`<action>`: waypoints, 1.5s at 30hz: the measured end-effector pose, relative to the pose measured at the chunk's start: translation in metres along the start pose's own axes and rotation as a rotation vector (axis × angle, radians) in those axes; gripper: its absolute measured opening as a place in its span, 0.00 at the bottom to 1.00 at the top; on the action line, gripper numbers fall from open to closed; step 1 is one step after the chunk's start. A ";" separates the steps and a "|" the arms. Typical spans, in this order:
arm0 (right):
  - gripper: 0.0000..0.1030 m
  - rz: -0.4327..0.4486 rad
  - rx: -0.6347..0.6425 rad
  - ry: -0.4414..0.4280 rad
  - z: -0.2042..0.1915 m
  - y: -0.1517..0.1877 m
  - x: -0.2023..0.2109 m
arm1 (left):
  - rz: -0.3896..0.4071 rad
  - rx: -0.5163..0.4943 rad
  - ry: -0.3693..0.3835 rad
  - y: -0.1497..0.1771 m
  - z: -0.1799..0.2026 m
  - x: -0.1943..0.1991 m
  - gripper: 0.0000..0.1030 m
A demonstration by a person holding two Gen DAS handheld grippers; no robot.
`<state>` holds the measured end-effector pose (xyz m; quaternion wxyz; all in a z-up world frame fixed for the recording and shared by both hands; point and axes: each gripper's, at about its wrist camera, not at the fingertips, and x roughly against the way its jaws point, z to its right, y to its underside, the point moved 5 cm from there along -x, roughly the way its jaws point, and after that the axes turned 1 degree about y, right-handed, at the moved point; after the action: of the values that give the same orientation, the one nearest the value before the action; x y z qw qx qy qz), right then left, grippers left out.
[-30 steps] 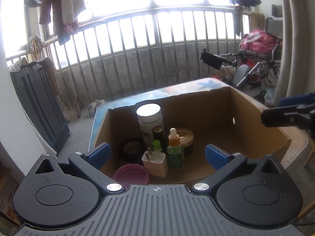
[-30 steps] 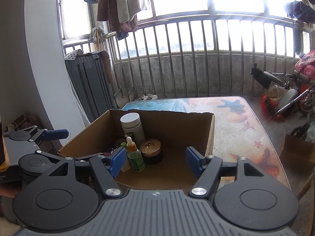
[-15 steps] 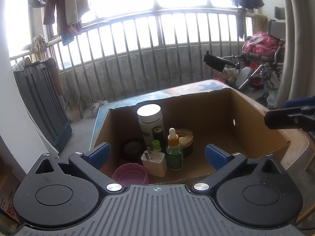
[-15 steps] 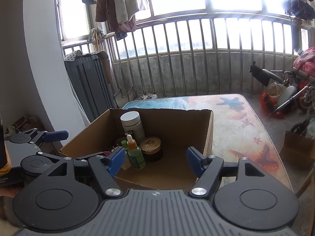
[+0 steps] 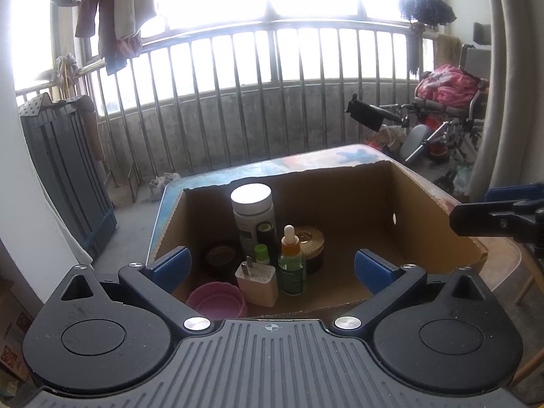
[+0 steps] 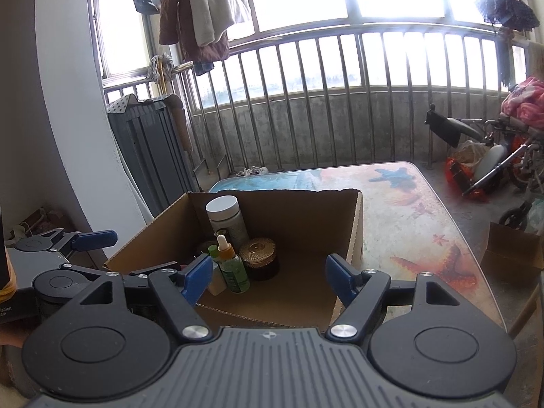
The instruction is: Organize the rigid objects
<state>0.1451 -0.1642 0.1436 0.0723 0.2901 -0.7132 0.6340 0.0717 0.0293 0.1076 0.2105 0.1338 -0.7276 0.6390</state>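
An open cardboard box [image 5: 425, 210] sits on a table [image 6: 408, 204] printed with sea creatures, and every small item is gathered in its left half. At the back stands a tall jar [image 5: 253, 217] with a white lid; a dark tube [image 5: 267, 241] leans against its front. To the right is a round gold-lidded jar [image 5: 309, 243], and just before it a green dropper bottle [image 5: 291, 265] with an orange collar stands upright. A small green-capped bottle [image 5: 261, 253] shows between the tube and a white plug adapter [image 5: 257, 284], which stands with its 2 prongs up, just beside the dropper bottle. A dark round tin [image 5: 220, 256] lies left of the adapter, and a pink lid [image 5: 216, 301] lies at the near wall. The right half of the box floor is bare. The left gripper [image 5: 270, 270] hovers over the near edge with its jaws spread wide, nothing between the pads. The right gripper [image 6: 267, 277] hangs at the box's near right corner, jaws opening and empty, touching nothing; its left pad sits in front of the adapter in that view. Compared with 1 second ago, the right jaws stand a little wider, the left gripper has kept its place, and the box contents are unchanged.
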 end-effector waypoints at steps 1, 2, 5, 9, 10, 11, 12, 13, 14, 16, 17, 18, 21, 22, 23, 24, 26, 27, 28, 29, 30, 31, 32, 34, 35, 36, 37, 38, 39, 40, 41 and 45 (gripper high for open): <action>0.74 0.000 0.001 0.001 0.000 0.000 0.000 | 0.000 0.003 0.000 0.000 -0.001 0.000 1.00; 0.75 0.000 0.000 0.002 -0.001 0.000 0.000 | -0.002 0.003 -0.001 0.001 -0.001 0.000 1.00; 0.75 -0.004 -0.002 -0.001 -0.001 0.000 -0.002 | -0.009 0.002 -0.005 0.004 -0.004 -0.001 1.00; 0.75 -0.022 0.009 -0.006 -0.003 0.002 -0.006 | -0.023 -0.008 0.006 0.007 -0.008 -0.006 1.00; 0.75 -0.025 0.018 -0.011 -0.004 0.002 -0.007 | -0.022 -0.019 0.009 0.006 -0.010 -0.007 1.00; 0.75 -0.028 0.029 -0.018 -0.005 0.001 -0.010 | -0.017 -0.039 0.012 0.005 -0.014 -0.009 1.00; 0.75 -0.031 0.040 -0.026 -0.006 -0.001 -0.013 | -0.015 -0.059 0.011 0.005 -0.017 -0.011 1.00; 0.75 -0.037 0.056 -0.037 -0.007 -0.004 -0.017 | -0.020 -0.087 0.007 0.004 -0.021 -0.013 1.00; 0.75 -0.044 0.070 -0.039 -0.008 -0.007 -0.021 | -0.023 -0.108 0.004 0.004 -0.024 -0.016 1.00; 0.75 -0.048 0.109 -0.047 -0.011 -0.013 -0.030 | -0.045 -0.143 -0.008 0.005 -0.037 -0.023 1.00; 0.74 -0.052 0.124 -0.061 -0.013 -0.015 -0.035 | -0.053 -0.145 -0.007 0.006 -0.041 -0.026 1.00; 0.74 -0.057 0.130 -0.079 -0.014 -0.018 -0.040 | -0.065 -0.146 0.005 0.006 -0.047 -0.030 1.00; 0.73 -0.093 0.107 -0.142 -0.016 -0.024 -0.059 | -0.099 -0.191 0.061 0.007 -0.057 -0.041 1.00; 0.71 -0.106 0.092 -0.167 -0.016 -0.026 -0.066 | -0.109 -0.214 0.066 0.005 -0.060 -0.045 0.99; 0.68 -0.123 0.078 -0.186 -0.017 -0.028 -0.073 | -0.114 -0.251 0.075 0.002 -0.061 -0.049 0.98; 0.67 -0.138 0.068 -0.194 -0.018 -0.030 -0.079 | -0.118 -0.277 0.081 0.000 -0.061 -0.051 0.98; 0.64 -0.152 0.058 -0.208 -0.019 -0.037 -0.091 | -0.132 -0.335 0.107 -0.007 -0.063 -0.058 0.96; 0.63 -0.162 0.049 -0.218 -0.020 -0.040 -0.096 | -0.146 -0.354 0.121 -0.010 -0.064 -0.062 0.95; 0.60 -0.169 0.040 -0.226 -0.020 -0.044 -0.101 | -0.168 -0.369 0.145 -0.014 -0.065 -0.067 0.91; 0.59 -0.168 0.032 -0.233 -0.020 -0.048 -0.105 | -0.193 -0.374 0.177 -0.017 -0.066 -0.072 0.86; 0.58 -0.166 0.030 -0.239 -0.021 -0.052 -0.109 | -0.217 -0.373 0.203 -0.019 -0.067 -0.076 0.83; 0.58 -0.168 0.038 -0.243 -0.023 -0.056 -0.114 | -0.253 -0.371 0.235 -0.021 -0.066 -0.083 0.76; 0.58 -0.167 0.051 -0.247 -0.025 -0.059 -0.118 | -0.284 -0.374 0.268 -0.022 -0.065 -0.089 0.69; 0.58 -0.166 0.062 -0.255 -0.029 -0.065 -0.129 | -0.365 -0.394 0.348 -0.020 -0.058 -0.103 0.60; 0.58 -0.162 0.058 -0.259 -0.030 -0.068 -0.133 | -0.398 -0.397 0.369 -0.019 -0.055 -0.111 0.59; 0.58 -0.157 0.050 -0.267 -0.031 -0.071 -0.138 | -0.417 -0.398 0.380 -0.018 -0.053 -0.116 0.59; 0.58 -0.153 0.044 -0.275 -0.032 -0.073 -0.142 | -0.443 -0.395 0.392 -0.016 -0.051 -0.123 0.59; 0.58 -0.147 0.038 -0.283 -0.033 -0.075 -0.145 | -0.461 -0.400 0.394 -0.014 -0.048 -0.129 0.59; 0.58 -0.145 0.035 -0.293 -0.033 -0.076 -0.149 | -0.474 -0.411 0.396 -0.012 -0.046 -0.132 0.59; 0.56 -0.147 0.031 -0.298 -0.033 -0.076 -0.153 | -0.486 -0.433 0.404 -0.010 -0.043 -0.135 0.59; 0.56 -0.153 0.029 -0.301 -0.032 -0.075 -0.158 | -0.499 -0.456 0.404 -0.007 -0.039 -0.139 0.59; 0.56 -0.151 0.020 -0.300 -0.027 -0.073 -0.171 | -0.543 -0.475 0.426 -0.001 -0.031 -0.151 0.58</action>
<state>0.3158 -0.0852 0.1313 0.0094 0.4350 -0.6857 0.5835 0.2083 0.0484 0.0394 0.5421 0.1334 -0.7334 0.3880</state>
